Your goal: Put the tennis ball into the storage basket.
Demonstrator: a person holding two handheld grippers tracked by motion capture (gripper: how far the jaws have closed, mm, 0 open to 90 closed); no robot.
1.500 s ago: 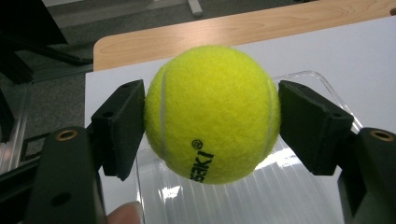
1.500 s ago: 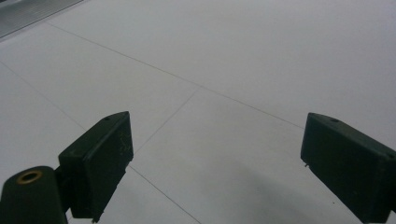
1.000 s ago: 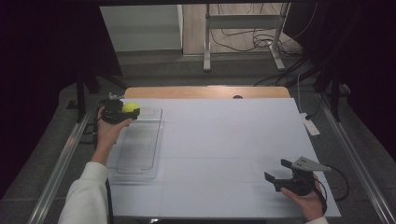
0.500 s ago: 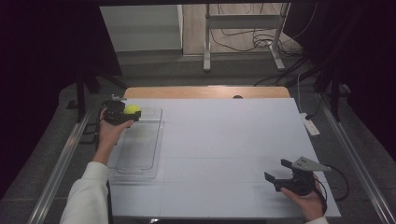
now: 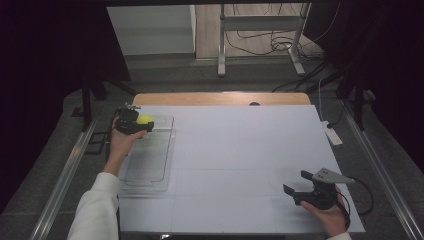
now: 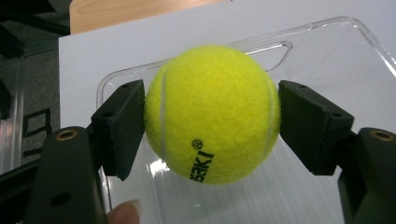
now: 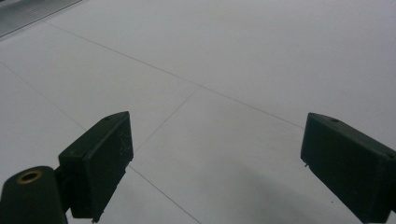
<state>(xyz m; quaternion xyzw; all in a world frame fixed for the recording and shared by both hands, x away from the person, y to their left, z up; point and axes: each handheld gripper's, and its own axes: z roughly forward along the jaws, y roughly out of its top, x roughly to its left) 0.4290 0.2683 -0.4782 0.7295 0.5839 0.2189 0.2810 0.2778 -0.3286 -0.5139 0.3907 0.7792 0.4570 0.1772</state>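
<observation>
A yellow tennis ball (image 5: 145,119) is held just above the far end of a clear plastic tray (image 5: 148,167) at the table's left side. My left gripper (image 5: 141,123) is shut on it. In the left gripper view the ball (image 6: 212,114) sits between both black pads (image 6: 120,126), with the tray's rim (image 6: 327,32) behind it and a fingertip showing at the bottom edge. My right gripper (image 5: 295,182) rests in a hand near the front right corner, open. Its jaws (image 7: 215,158) stand wide apart over bare white table.
White sheets cover the table (image 5: 240,150), with a wooden strip (image 5: 220,98) showing at the far edge. A white power strip (image 5: 332,134) lies off the right edge. Metal rails run along both sides, and a stand's legs (image 5: 260,50) and cables lie on the floor beyond.
My left gripper has carried the tennis ball a little to the right, over the tray's far end. The right gripper has stayed put.
</observation>
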